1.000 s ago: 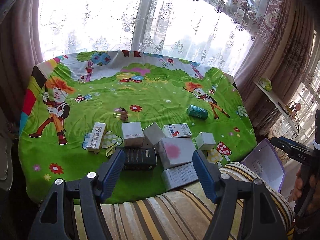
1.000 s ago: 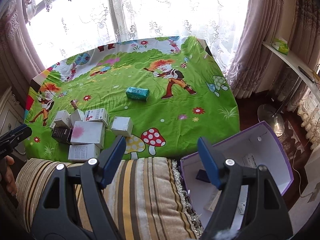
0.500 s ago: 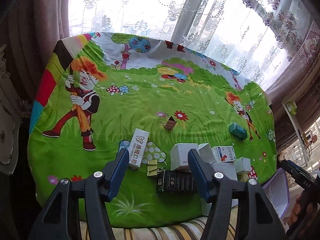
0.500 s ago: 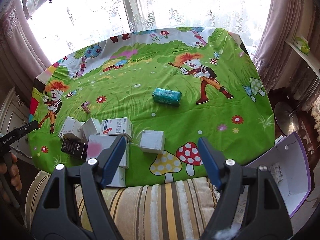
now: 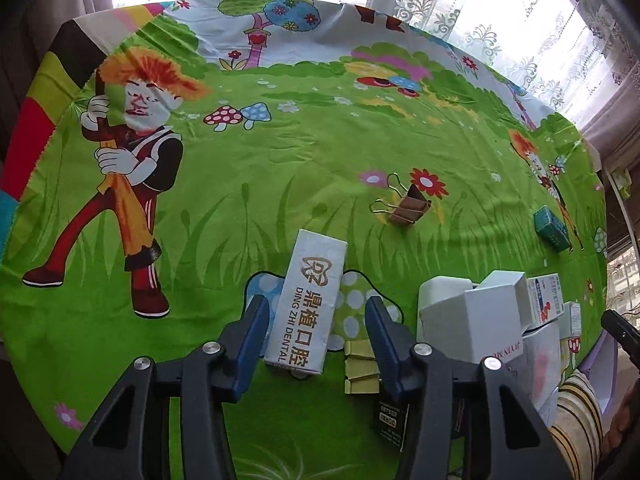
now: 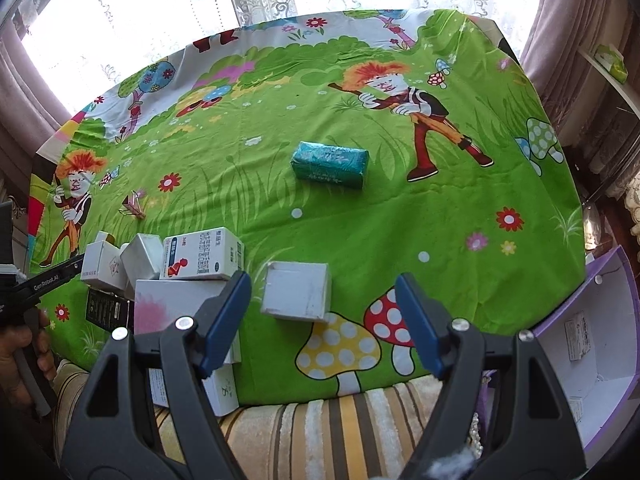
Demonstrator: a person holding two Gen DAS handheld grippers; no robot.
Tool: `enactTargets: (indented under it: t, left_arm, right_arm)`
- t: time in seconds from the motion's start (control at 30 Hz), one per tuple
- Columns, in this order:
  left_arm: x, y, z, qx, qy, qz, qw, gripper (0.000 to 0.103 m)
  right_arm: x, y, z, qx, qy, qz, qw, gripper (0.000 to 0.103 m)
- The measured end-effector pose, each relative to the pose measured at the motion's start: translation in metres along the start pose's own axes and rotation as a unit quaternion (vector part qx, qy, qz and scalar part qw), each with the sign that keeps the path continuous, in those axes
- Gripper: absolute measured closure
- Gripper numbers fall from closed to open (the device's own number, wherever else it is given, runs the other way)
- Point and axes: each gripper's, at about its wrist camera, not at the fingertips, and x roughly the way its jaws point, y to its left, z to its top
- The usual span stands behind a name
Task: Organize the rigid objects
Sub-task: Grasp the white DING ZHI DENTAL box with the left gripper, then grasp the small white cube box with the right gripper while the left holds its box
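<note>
A long white dental box [image 5: 307, 305] lies on the green cartoon cloth. My left gripper [image 5: 316, 330] is open, its blue fingers on either side of the box's near end, not closed on it. A yellow binder clip [image 5: 361, 368] lies by the right finger. My right gripper [image 6: 322, 322] is open and empty, just in front of a small white cube box [image 6: 297, 290]. A cluster of white boxes [image 6: 188, 276] and a black box [image 6: 106, 311] sits to its left. A teal packet [image 6: 330, 164] lies mid-table.
A brown binder clip [image 5: 410, 205] lies beyond the dental box. A purple open box [image 6: 592, 356] stands off the table's right edge. A striped cushion [image 6: 320, 432] runs along the near edge. The white box cluster [image 5: 480, 320] is right of my left gripper.
My left gripper moved forward and down to straddle the dental box. My right gripper moved forward over the table edge toward the small white cube box.
</note>
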Motion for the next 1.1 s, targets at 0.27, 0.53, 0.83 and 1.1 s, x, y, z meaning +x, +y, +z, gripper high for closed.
enactTargets:
  t: [0.27, 0.53, 0.83, 1.1]
  left_arm:
    - [0.012, -0.007, -0.003, 0.038, 0.0, 0.034, 0.9987, 0.062]
    - [0.008, -0.007, -0.004, 0.041, -0.018, 0.042, 0.9981, 0.071]
    - [-0.037, -0.004, -0.019, 0.011, -0.078, 0.03, 0.9964, 0.071]
    - [-0.065, -0.032, -0.028, 0.025, -0.106, -0.005, 0.994, 0.071]
  right_arm:
    - [0.017, 0.002, -0.003, 0.0, 0.021, 0.004, 1.0, 0.026]
    - [0.029, 0.021, -0.006, -0.044, 0.033, -0.005, 0.998, 0.026]
    - [0.044, 0.028, -0.007, -0.065, 0.047, -0.016, 0.997, 0.026]
    - [0.057, 0.028, -0.006, -0.071, 0.06, -0.023, 0.995, 0.049]
